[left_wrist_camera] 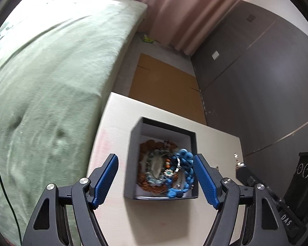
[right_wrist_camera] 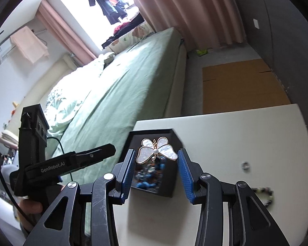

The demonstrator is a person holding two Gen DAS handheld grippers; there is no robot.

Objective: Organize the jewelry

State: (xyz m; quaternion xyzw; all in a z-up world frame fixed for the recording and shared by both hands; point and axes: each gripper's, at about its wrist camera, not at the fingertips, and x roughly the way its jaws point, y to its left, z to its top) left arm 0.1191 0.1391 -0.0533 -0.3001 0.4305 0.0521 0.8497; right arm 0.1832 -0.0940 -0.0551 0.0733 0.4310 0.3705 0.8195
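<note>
On the pale bench (right_wrist_camera: 225,131) beside the bed, the box (left_wrist_camera: 133,164) at lower centre is already filled with bracelets, the butterfly brooch (right_wrist_camera: 156,150) is seen between the spread right gripper (right_wrist_camera: 157,166) above it, the left gripper (left_wrist_camera: 155,176) is spread empty, and a ring (right_wrist_camera: 245,165) and beaded bracelet (right_wrist_camera: 267,196) at lower right are left.

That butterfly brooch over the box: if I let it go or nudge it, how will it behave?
The butterfly brooch looks stiff, with thin shell-like wings and a small pearl, so probably light yet chippable. The right gripper stands open around it; I cannot tell what holds it. Released, it would likely drop flat onto the beaded bracelets in the dark box, not roll.
</note>
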